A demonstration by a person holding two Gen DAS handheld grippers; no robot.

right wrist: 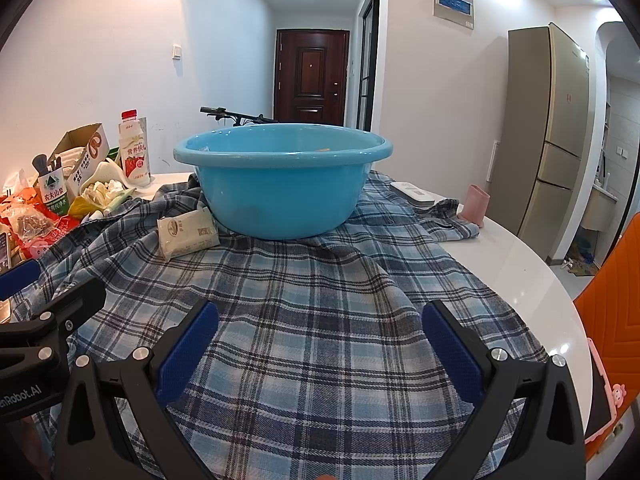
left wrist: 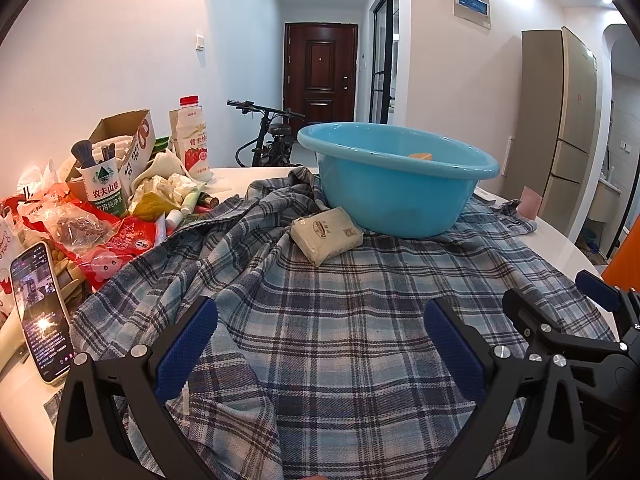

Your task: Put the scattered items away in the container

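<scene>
A blue plastic basin [left wrist: 400, 196] [right wrist: 280, 200] stands on a plaid cloth [left wrist: 340, 320] [right wrist: 320, 300] on a white table. An orange item [left wrist: 420, 156] shows inside it near the far rim. A pale tissue pack [left wrist: 326, 234] [right wrist: 186, 236] lies on the cloth against the basin's left side. A white remote [right wrist: 412, 194] lies to the right of the basin, and a pink cup [right wrist: 476, 204] lies on its side further right. My left gripper [left wrist: 320, 344] is open and empty over the cloth. My right gripper [right wrist: 320, 344] is open and empty beside it, also over the cloth.
A clutter pile sits at the table's left: a milk bottle [left wrist: 194, 140], a cardboard box [left wrist: 128, 136], a green-label bottle holding brushes [left wrist: 102, 188], red snack bags [left wrist: 100, 240] and a phone [left wrist: 40, 312]. An orange chair [right wrist: 616, 300] stands at the right.
</scene>
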